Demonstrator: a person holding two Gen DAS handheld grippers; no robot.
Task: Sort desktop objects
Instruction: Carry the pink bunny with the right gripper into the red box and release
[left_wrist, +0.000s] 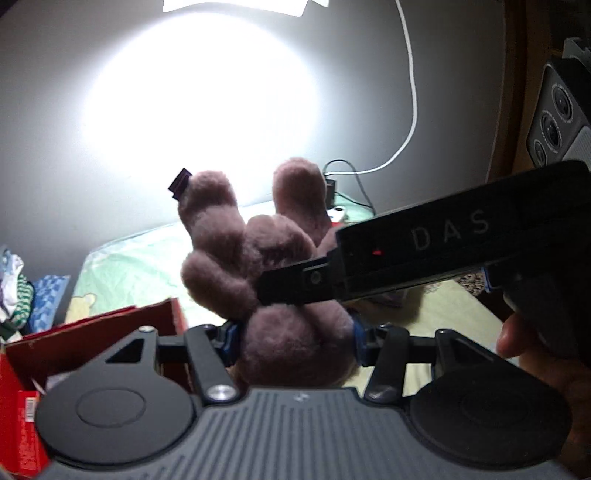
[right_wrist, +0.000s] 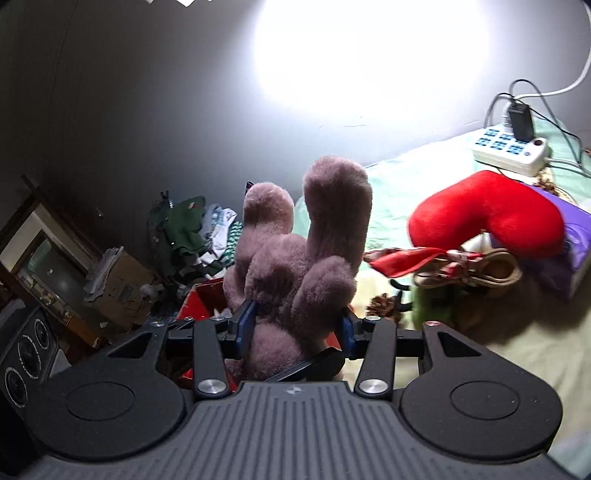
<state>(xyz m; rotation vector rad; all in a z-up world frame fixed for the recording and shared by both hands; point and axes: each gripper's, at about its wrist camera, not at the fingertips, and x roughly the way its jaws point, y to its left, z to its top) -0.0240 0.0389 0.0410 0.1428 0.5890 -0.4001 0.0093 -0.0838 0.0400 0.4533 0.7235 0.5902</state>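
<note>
Plush toy: a mauve, fuzzy plush toy (left_wrist: 291, 295) with 2 long ears pointing up is held in the air above a bed, clear of the sheet, in front of a grey wall with a bright glare.
Left gripper: the left gripper (left_wrist: 293, 338) has its blue-padded fingers (left_wrist: 229, 341) clenched on the toy's lower body, 1 pad pressed into each side.
Right gripper: the right gripper (right_wrist: 293, 328) grips the same toy, its fingers (right_wrist: 245, 326) sunk into the fur on both sides; from the left wrist view its black body crosses in front of the toy from the right, marked "DAS".
Hand: a hand (left_wrist: 517, 339) shows at the right edge, wrapped around the right gripper's handle.
Red box: an open red box (left_wrist: 92, 332) sits below and left of the toy.
Bed: the pale green bed sheet (right_wrist: 406, 177) carries a red heart cushion (right_wrist: 487, 214), a red scarf (right_wrist: 399, 260) and a white power strip (right_wrist: 509, 149) near the wall.
</note>
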